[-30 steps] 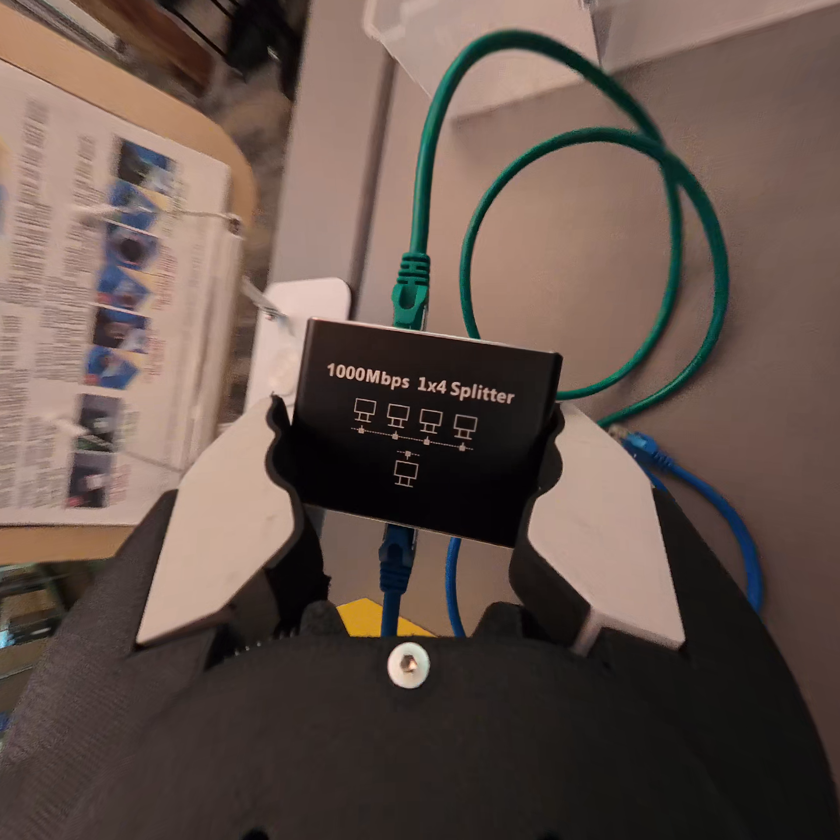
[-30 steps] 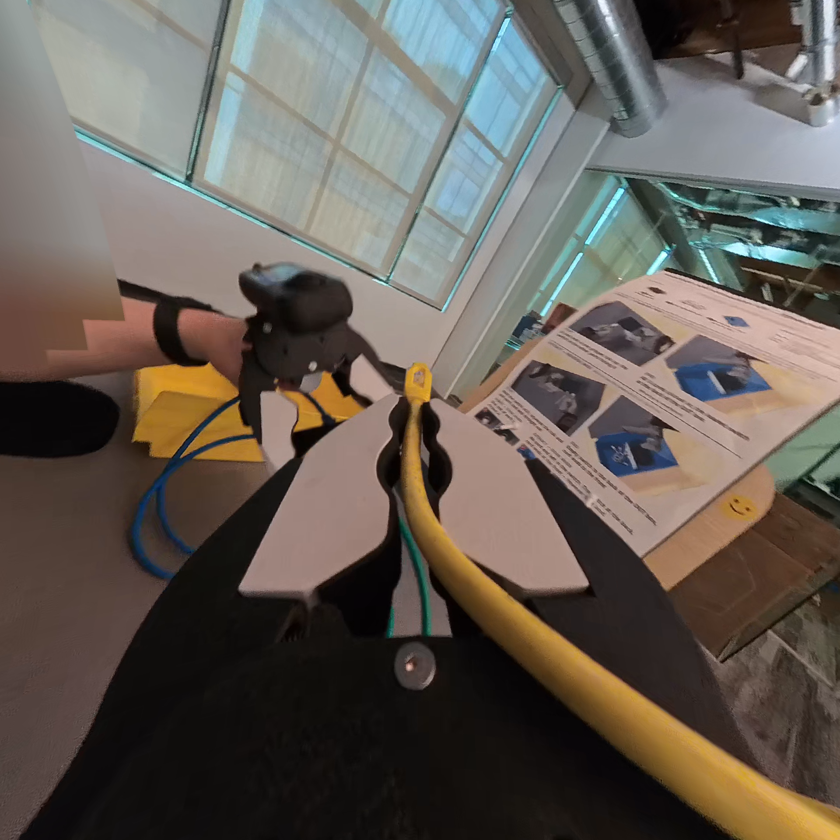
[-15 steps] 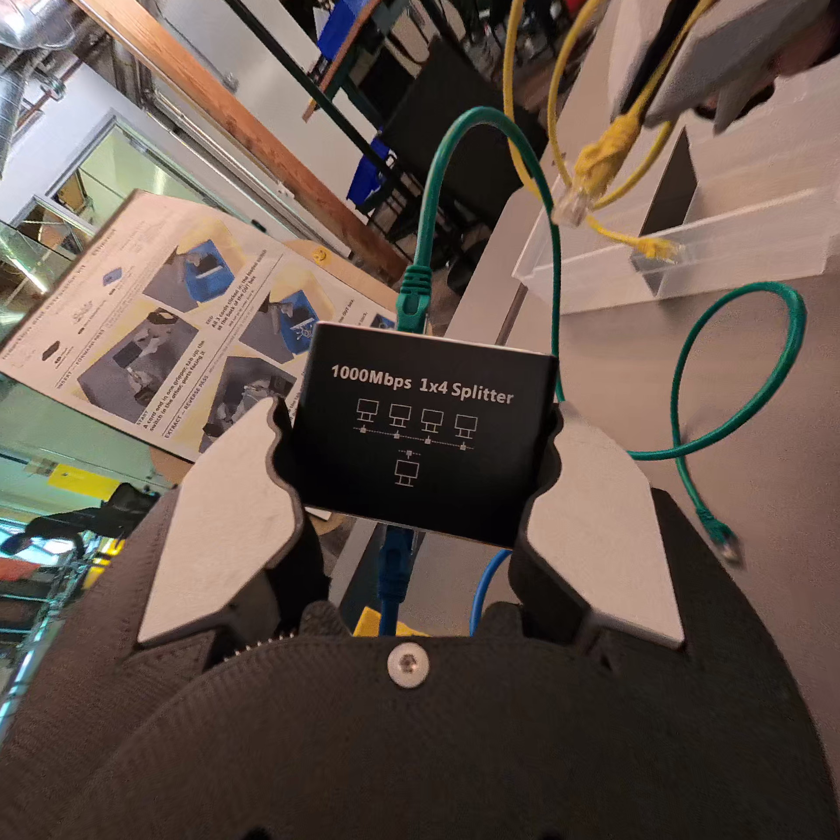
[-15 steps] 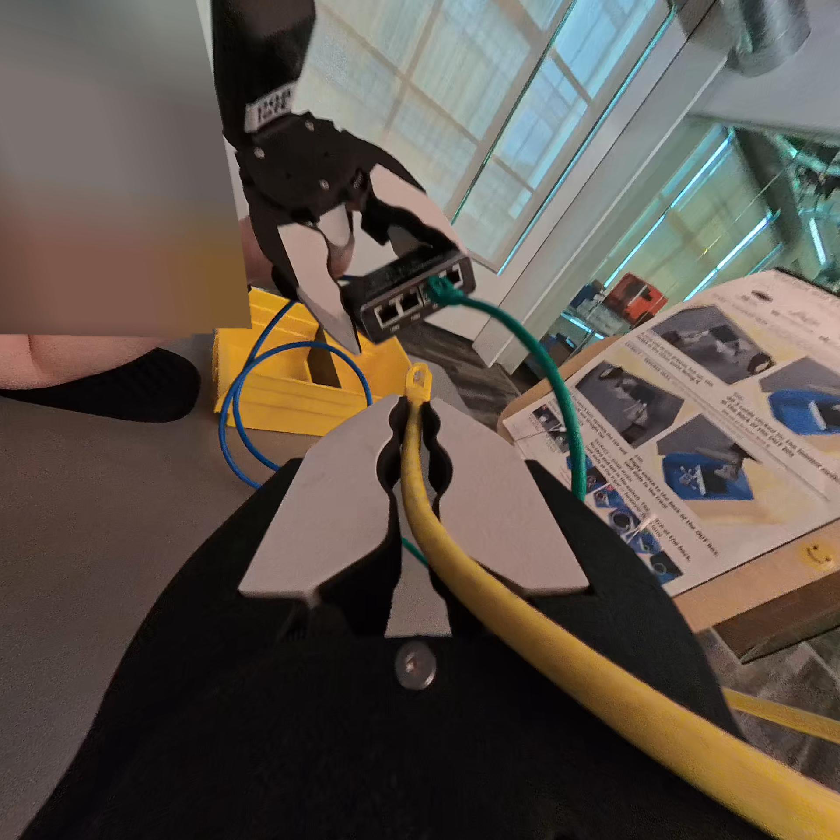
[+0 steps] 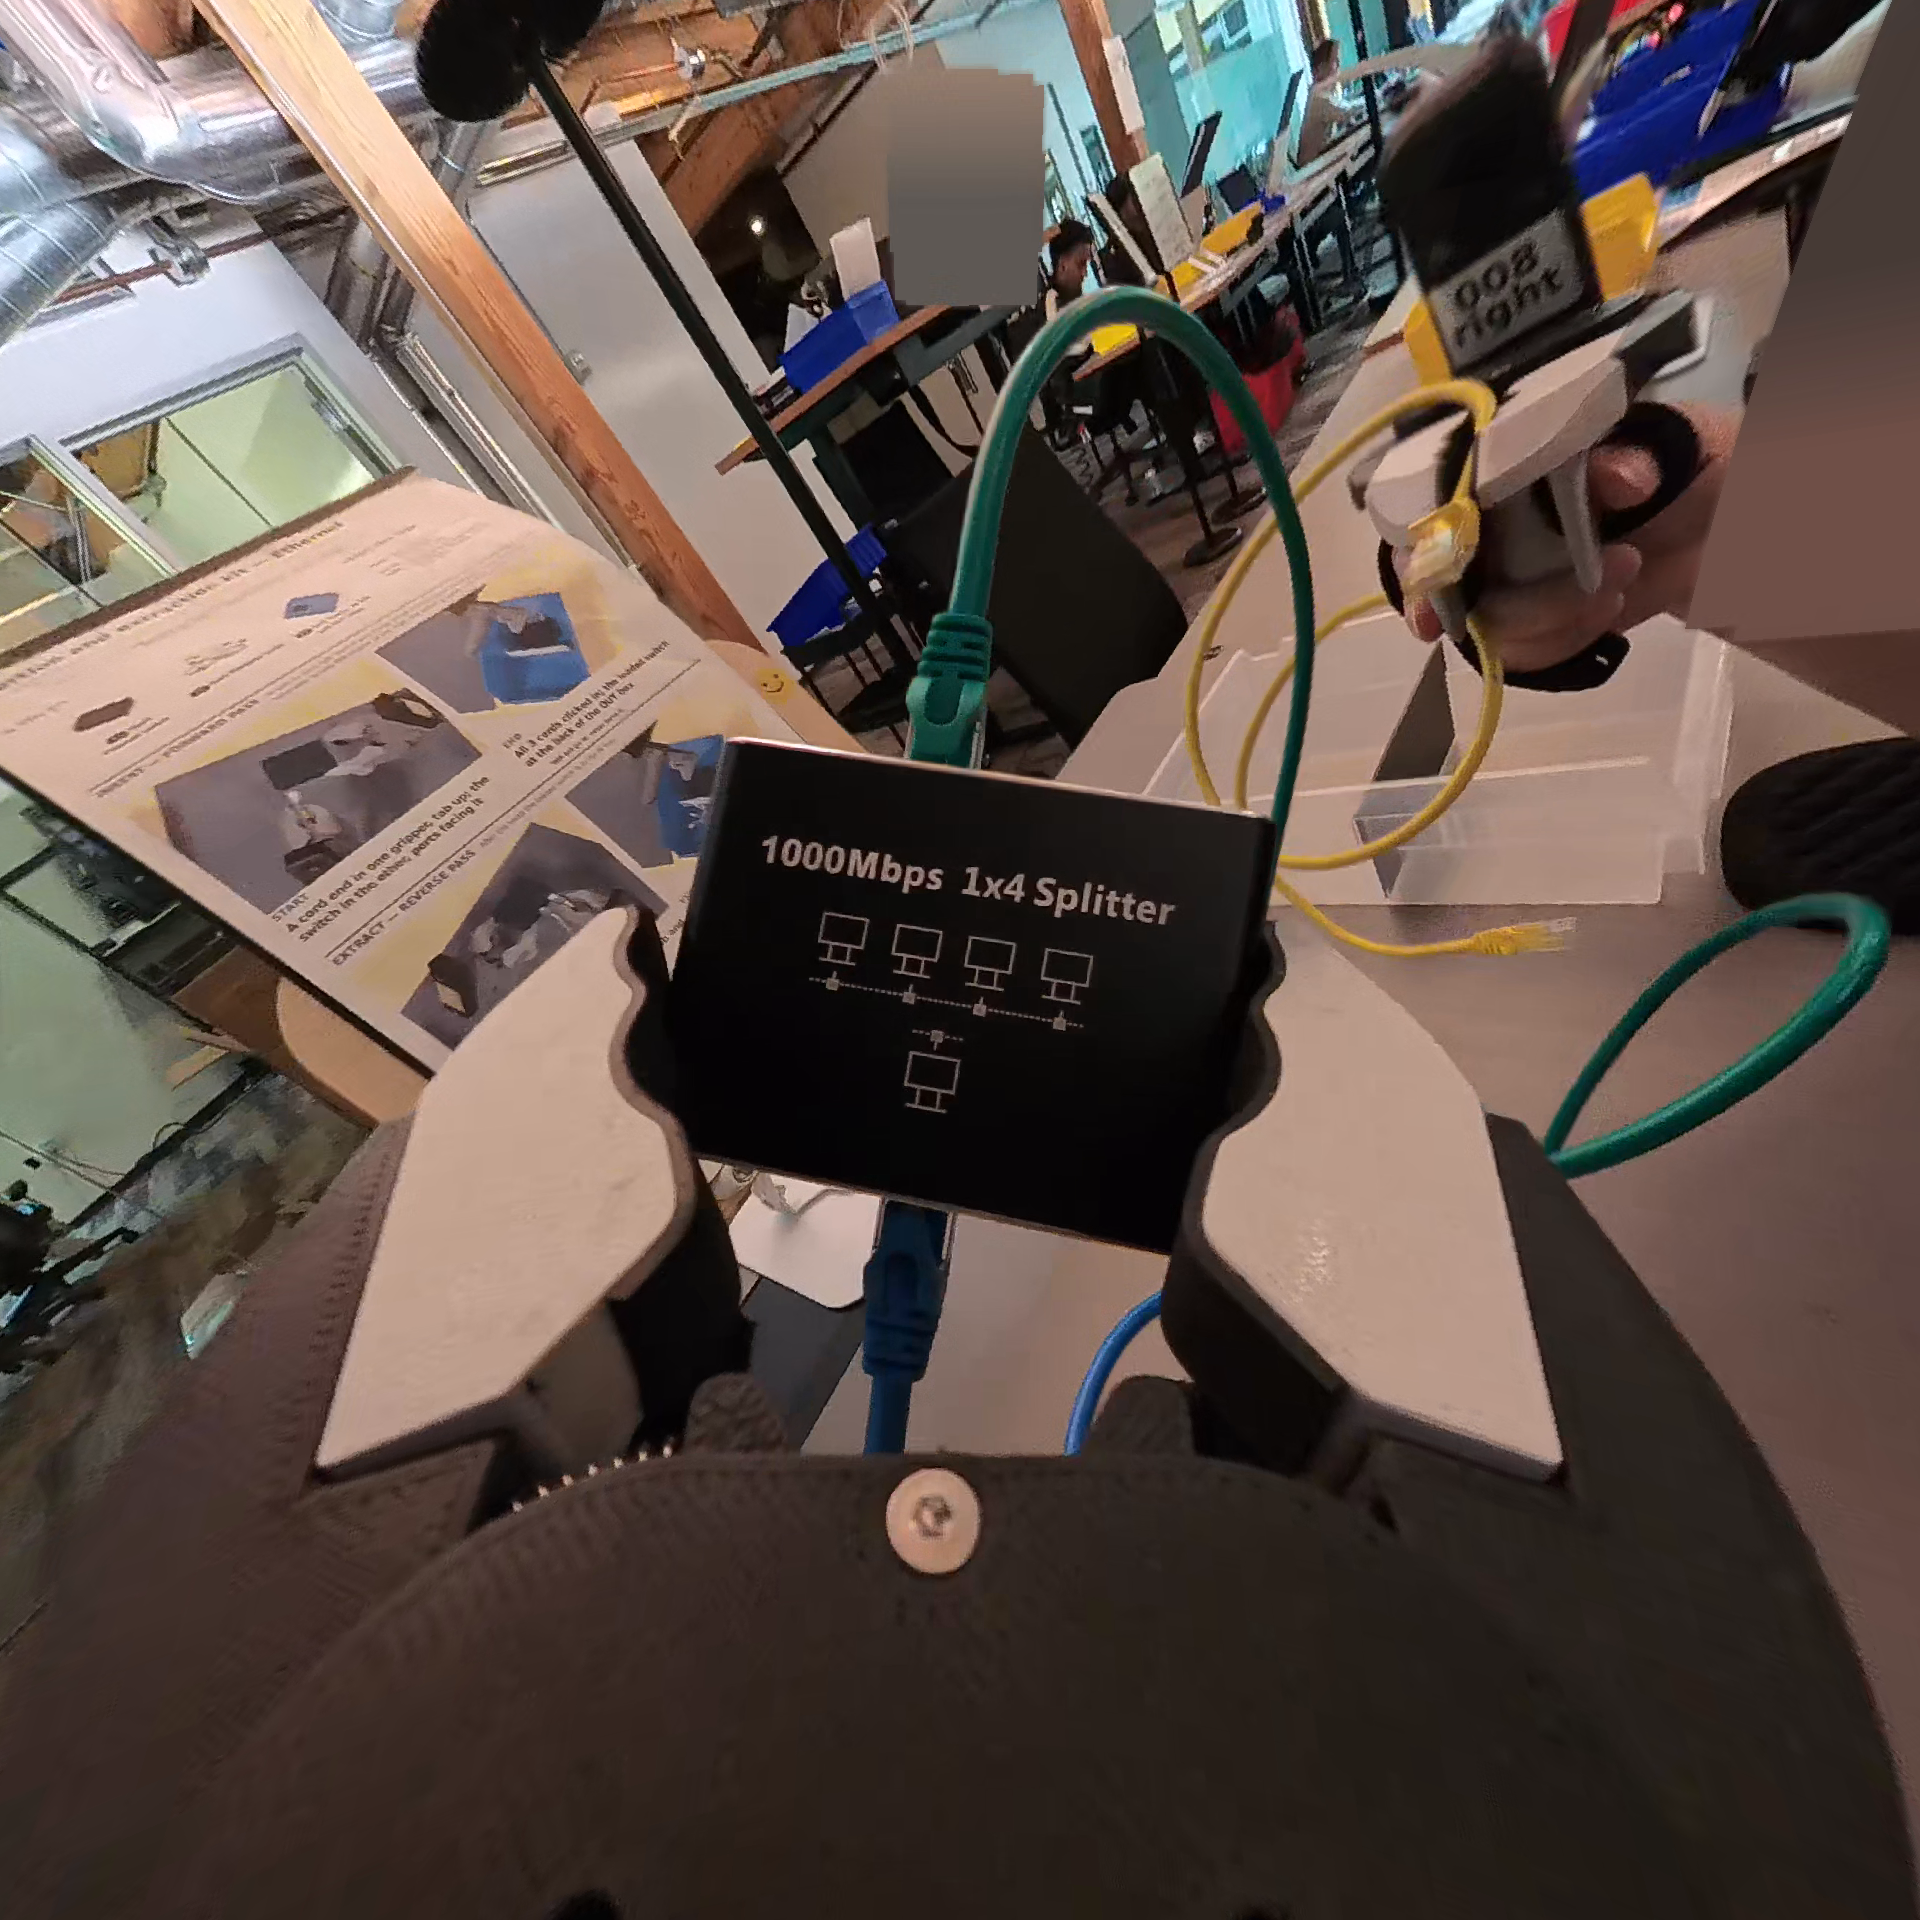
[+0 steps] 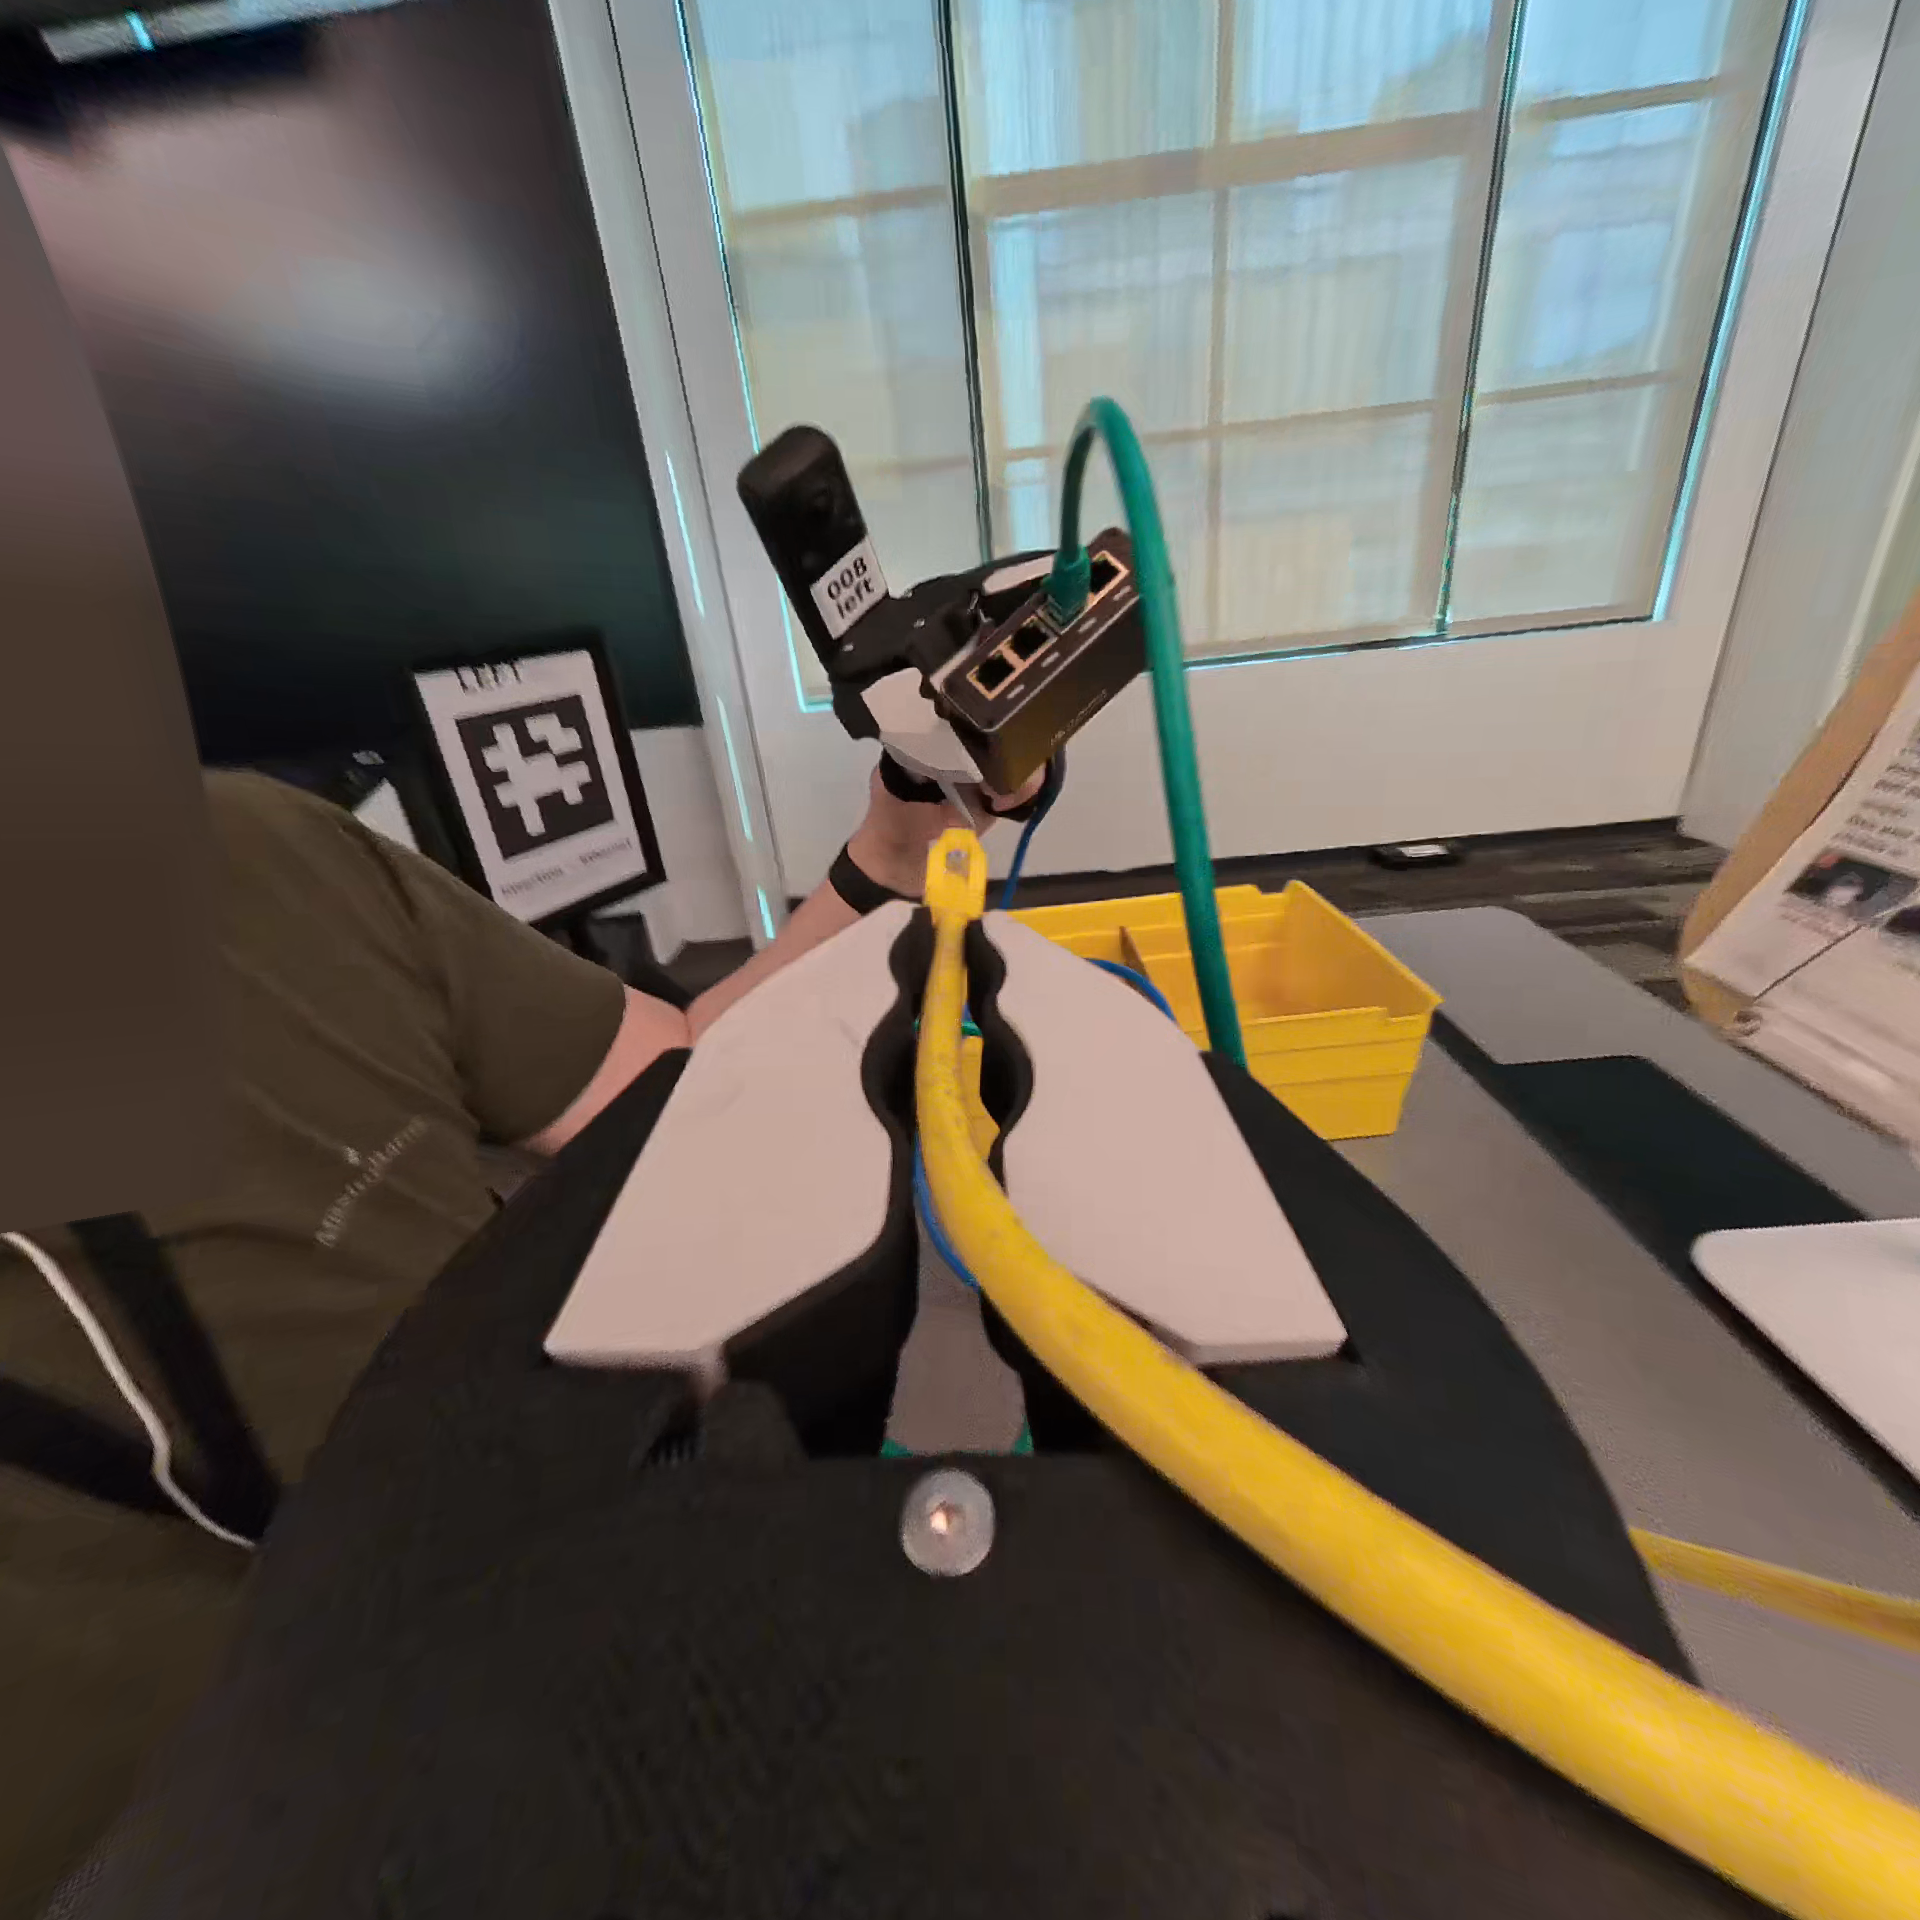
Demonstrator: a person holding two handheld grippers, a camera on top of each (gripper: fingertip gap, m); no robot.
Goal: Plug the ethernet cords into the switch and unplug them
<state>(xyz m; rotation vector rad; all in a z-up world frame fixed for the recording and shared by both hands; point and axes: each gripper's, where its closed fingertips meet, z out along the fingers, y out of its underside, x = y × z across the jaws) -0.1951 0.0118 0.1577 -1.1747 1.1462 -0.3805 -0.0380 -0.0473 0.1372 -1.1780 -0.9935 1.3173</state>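
My left gripper [image 5: 951, 971] is shut on the black switch [image 5: 961, 997] and holds it up in the air. A green cord [image 5: 951, 675] is plugged into its far side and a blue cord [image 5: 899, 1320] into its near side. In the right wrist view the switch [image 6: 1049, 660] faces me with the green cord [image 6: 1174, 748] in one port; other ports are open. My right gripper [image 6: 948, 925] is shut on the yellow cord [image 6: 961, 1091], its plug [image 6: 954, 868] sticking out past the tips, short of the switch. It also shows in the left wrist view [image 5: 1439, 540].
A yellow bin [image 6: 1340, 1029] stands on the grey table [image 6: 1579, 987]. A clear tray [image 5: 1558, 790] holds part of the yellow cord. A printed instruction board [image 5: 343, 748] leans at the left. A person's arm and torso [image 6: 312, 1091] are at the left of the right wrist view.
The left gripper has lifted and turned the switch so its ports face the right gripper. The right gripper with the yellow plug has swung round to face the switch.
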